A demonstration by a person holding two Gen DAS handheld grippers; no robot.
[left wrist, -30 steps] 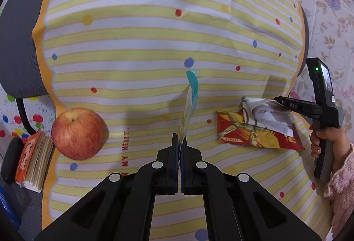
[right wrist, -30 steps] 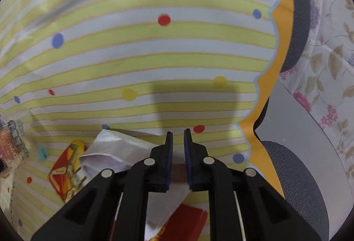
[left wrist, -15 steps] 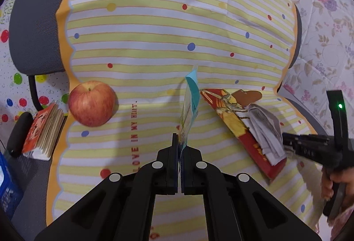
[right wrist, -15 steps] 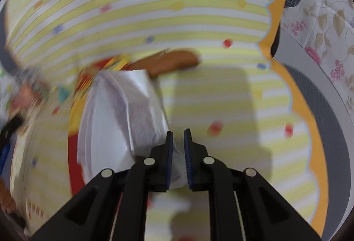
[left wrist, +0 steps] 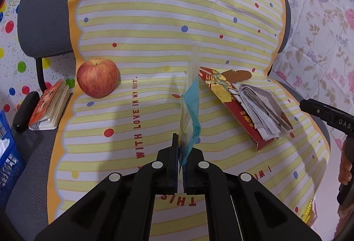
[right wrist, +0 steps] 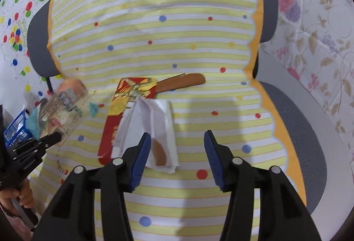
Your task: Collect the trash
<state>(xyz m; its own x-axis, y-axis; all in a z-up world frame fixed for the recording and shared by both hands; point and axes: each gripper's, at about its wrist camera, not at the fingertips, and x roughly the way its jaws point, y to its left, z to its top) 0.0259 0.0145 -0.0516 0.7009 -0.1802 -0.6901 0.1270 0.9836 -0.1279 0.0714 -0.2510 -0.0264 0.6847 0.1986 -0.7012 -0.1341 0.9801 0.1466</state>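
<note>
— Cloth (left wrist: 154, 19) first, striped yellow and white with coloured dots, draped over a grey chair (left wrist: 42, 17). What lies on it?

— On its right part, a red and gold packet (right wrist: 124, 97) lying flat, with a crumpled white tissue (right wrist: 154, 121) on top of it and a brown strip (right wrist: 181, 82) poking out from under the packet's far end. Well to the left sits a red apple (left wrist: 97, 77), near the cloth's edge.

— And the grippers?

— Left gripper (left wrist: 181, 165) has its jaws pressed together on a thin clear wrapper (left wrist: 190, 103) with teal print, standing on edge above the cloth. Right gripper (right wrist: 177, 152) has its jaws opening — wide apart just above the near end of the tissue, pads off it.

— Anything beside the chair?

— A small orange booklet (left wrist: 49, 106) by the apple, and a blue crate (left wrist: 8, 152) at the far left edge.
</note>
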